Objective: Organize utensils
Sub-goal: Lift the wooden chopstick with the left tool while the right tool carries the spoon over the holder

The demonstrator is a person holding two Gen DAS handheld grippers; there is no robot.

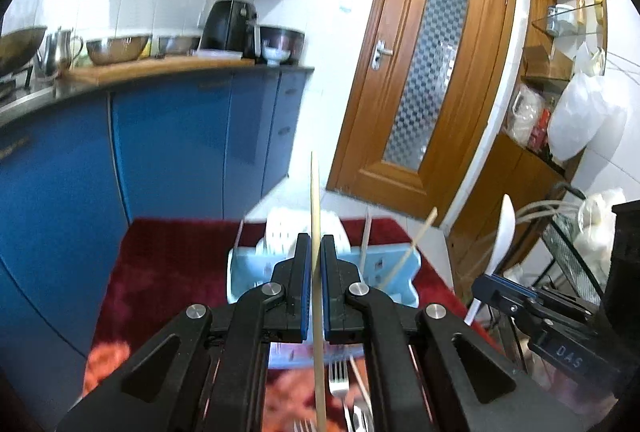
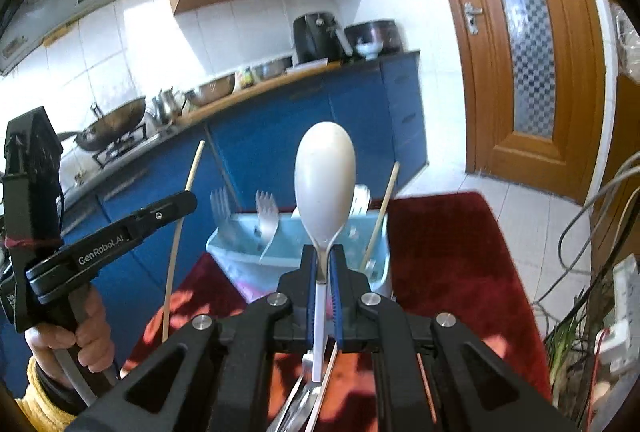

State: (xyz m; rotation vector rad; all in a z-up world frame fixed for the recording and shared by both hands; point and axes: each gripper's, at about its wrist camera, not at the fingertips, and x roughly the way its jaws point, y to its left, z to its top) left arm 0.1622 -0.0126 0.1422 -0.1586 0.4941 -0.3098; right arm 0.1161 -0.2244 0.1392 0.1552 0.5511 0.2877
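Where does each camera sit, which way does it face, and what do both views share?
Left wrist: on the left gripper, facing the blue holder and door; it grips a chopstick; the right gripper shows.
Right wrist: on the right gripper, facing the holder and counter; it grips a white spoon; the left gripper and hand show.
Shared: holder, red cloth, door.

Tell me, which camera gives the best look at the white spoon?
The right wrist view: the white spoon stands front and centre, clamped in the right gripper. The left wrist view catches it only edge-on at the far right.
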